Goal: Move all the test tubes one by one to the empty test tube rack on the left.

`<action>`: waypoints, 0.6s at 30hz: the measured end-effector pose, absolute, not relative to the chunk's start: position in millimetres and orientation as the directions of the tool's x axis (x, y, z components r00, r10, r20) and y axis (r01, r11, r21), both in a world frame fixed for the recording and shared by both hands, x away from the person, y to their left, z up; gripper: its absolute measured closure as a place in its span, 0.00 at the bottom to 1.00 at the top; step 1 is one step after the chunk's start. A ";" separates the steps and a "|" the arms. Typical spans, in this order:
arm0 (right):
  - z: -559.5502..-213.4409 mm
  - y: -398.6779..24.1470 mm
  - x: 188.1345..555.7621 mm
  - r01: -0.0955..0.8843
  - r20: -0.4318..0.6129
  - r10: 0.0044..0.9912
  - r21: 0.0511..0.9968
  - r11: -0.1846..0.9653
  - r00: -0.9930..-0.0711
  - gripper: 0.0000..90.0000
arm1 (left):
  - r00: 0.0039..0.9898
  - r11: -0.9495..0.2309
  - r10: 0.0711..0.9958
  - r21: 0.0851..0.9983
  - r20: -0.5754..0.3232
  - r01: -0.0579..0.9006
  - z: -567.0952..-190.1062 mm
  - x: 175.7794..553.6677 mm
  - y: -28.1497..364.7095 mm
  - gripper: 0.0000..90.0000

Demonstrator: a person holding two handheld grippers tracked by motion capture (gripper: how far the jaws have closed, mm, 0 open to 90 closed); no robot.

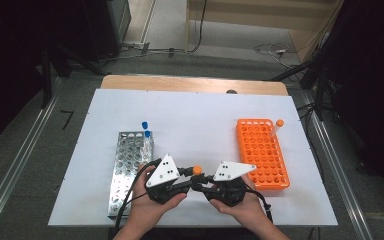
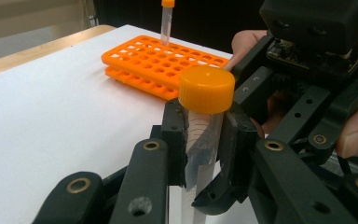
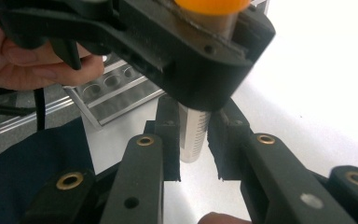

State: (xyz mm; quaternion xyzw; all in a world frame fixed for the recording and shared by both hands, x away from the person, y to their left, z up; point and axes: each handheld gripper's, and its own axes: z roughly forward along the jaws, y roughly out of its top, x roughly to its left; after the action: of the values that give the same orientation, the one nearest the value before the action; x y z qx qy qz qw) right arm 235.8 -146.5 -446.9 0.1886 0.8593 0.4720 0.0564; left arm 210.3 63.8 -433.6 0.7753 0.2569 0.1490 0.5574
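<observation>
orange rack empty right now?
No: one orange-capped tube stands upright in a far-corner hole of the orange rack, seen in the high view.

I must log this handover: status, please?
Left tongs and right tongs shut on clear orange-capped plastic tube. Tube upright above white table. Nothing obstructs.

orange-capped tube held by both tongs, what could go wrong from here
1. Both the left tongs and the right tongs clamp the orange-capped tube at once; if the hands pull apart or twist, the tube could slip or crack.
2. Whichever lets go first, the tube may tilt in the other's grip, since it is held well above the white table.
3. The orange rack lies off to the side, so the carry there could bump the tube already standing in it.
</observation>
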 end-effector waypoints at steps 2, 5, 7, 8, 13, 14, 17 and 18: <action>-446.5 -146.7 235.5 0.266 0.074 0.380 0.834 0.483 -0.922 0.80 | 0.823 -0.243 0.565 0.942 -0.057 0.232 -433.2 210.5 64.9 0.84; -446.0 -147.6 235.7 0.269 0.072 0.393 0.839 0.473 -0.917 0.73 | 0.814 -0.239 0.578 0.943 -0.053 0.231 -432.4 210.8 67.4 0.84; -445.1 -149.7 237.2 0.274 0.077 0.402 0.843 0.462 -0.913 0.67 | 0.807 -0.229 0.588 0.944 -0.059 0.236 -431.2 211.6 71.3 0.84; -444.5 -151.5 238.4 0.280 0.087 0.401 0.846 0.454 -0.912 0.64 | 0.802 -0.224 0.594 0.945 -0.060 0.236 -430.4 211.9 73.8 0.84; -441.9 -160.4 244.3 0.297 0.111 0.412 0.856 0.423 -0.904 0.49 | 0.774 -0.195 0.629 0.950 -0.068 0.242 -426.6 213.9 86.7 0.84; -441.6 -162.1 245.5 0.296 0.109 0.414 0.857 0.422 -0.904 0.46 | 0.769 -0.189 0.636 0.952 -0.069 0.242 -425.9 214.3 89.1 0.84; -441.1 -166.6 248.6 0.301 0.109 0.423 0.857 0.418 -0.899 0.37 | 0.755 -0.181 0.653 0.953 -0.067 0.241 -422.9 215.3 97.4 0.84; -441.0 -168.0 249.6 0.304 0.109 0.427 0.856 0.418 -0.897 0.33 | 0.749 -0.175 0.659 0.955 -0.067 0.240 -421.9 215.6 100.3 0.84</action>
State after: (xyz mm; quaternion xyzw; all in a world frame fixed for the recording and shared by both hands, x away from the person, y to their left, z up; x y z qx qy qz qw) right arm 249.6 -168.0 -441.0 0.2176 0.8398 0.4935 0.0627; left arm 215.6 100.3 -421.9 0.7440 0.3020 0.1849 0.5667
